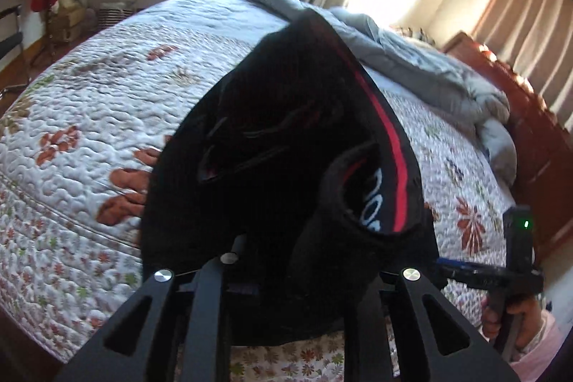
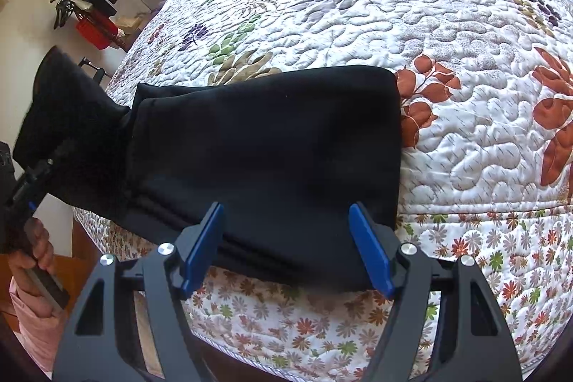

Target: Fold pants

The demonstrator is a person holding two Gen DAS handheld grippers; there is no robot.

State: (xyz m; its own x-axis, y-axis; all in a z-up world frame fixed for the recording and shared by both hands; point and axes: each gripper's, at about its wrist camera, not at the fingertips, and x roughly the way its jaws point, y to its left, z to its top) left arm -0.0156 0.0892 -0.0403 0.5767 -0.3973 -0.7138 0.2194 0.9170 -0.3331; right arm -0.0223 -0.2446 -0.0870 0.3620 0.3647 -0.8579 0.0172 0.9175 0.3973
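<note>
Floral quilt (image 2: 465,131) beneath black pants (image 2: 268,149), grey duvet (image 1: 412,67) beyond

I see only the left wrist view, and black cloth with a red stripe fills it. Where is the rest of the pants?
Observer: The rest of the pants lies flat on the quilt, along the bed's near edge.
Operator: Is the right gripper on them?
Observer: The right gripper is over their near edge, jaws open, with cloth between the blue pads. Whether they touch it I cannot tell.
Operator: And my end?
Observer: The left gripper holds that end raised off the quilt, at the left of the right wrist view.
</note>
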